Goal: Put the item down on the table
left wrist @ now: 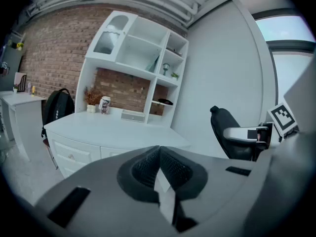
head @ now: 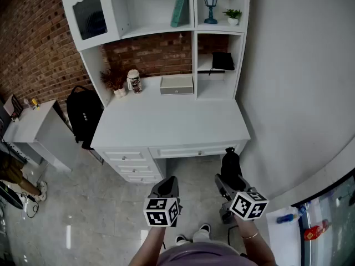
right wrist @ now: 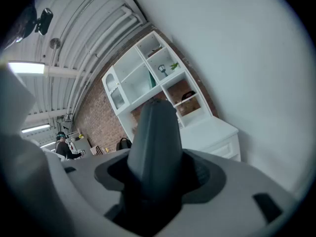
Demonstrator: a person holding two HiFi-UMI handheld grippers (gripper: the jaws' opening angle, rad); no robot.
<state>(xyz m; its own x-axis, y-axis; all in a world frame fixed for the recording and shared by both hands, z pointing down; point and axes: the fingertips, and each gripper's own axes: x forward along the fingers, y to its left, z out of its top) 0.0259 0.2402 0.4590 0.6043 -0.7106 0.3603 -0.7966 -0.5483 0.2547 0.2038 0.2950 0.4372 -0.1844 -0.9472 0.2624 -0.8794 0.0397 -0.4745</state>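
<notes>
Two grippers are held low, short of the white desk (head: pixel 166 123), over the floor (head: pixel 83 215). Nothing is set down yet.

Far left: a black backpack (head: pixel 84 115) leans at the desk's side, no part of the task. A pot of dried stems (head: pixel 116 85), a jar (head: pixel 133 81) and a grey box (head: pixel 176 85) sit along the back of the desk top under the hutch (head: pixel 158 33). The front of the top is bare, and I judge it the likely landing spot.

Left gripper (head: pixel 166 186): jaws pressed together, nothing between them in its own view. It is idle, nose dipped slightly toward the drawers (head: pixel 130 162), probably tucked in so as not to get in the other's way.

Right gripper (head: pixel 227 182): jaws stand wide and pinch the dark item (head: pixel 230 162), a bulky tapered thing. The spread reads as the item's girth, not a release. The item is in the air below and in front of the desk's right front corner, near the grey wall (head: pixel 288 82).

Orientation: the long axis runs out ahead of the jaws, broad end in the grip and narrow end leading toward the desk. In the left gripper view it also leans upward, with a small knob (left wrist: pixel 214 109) at the upper end. What the item is I cannot tell.

Judgement: it must go forward and up over the desk edge before lowering.
</notes>
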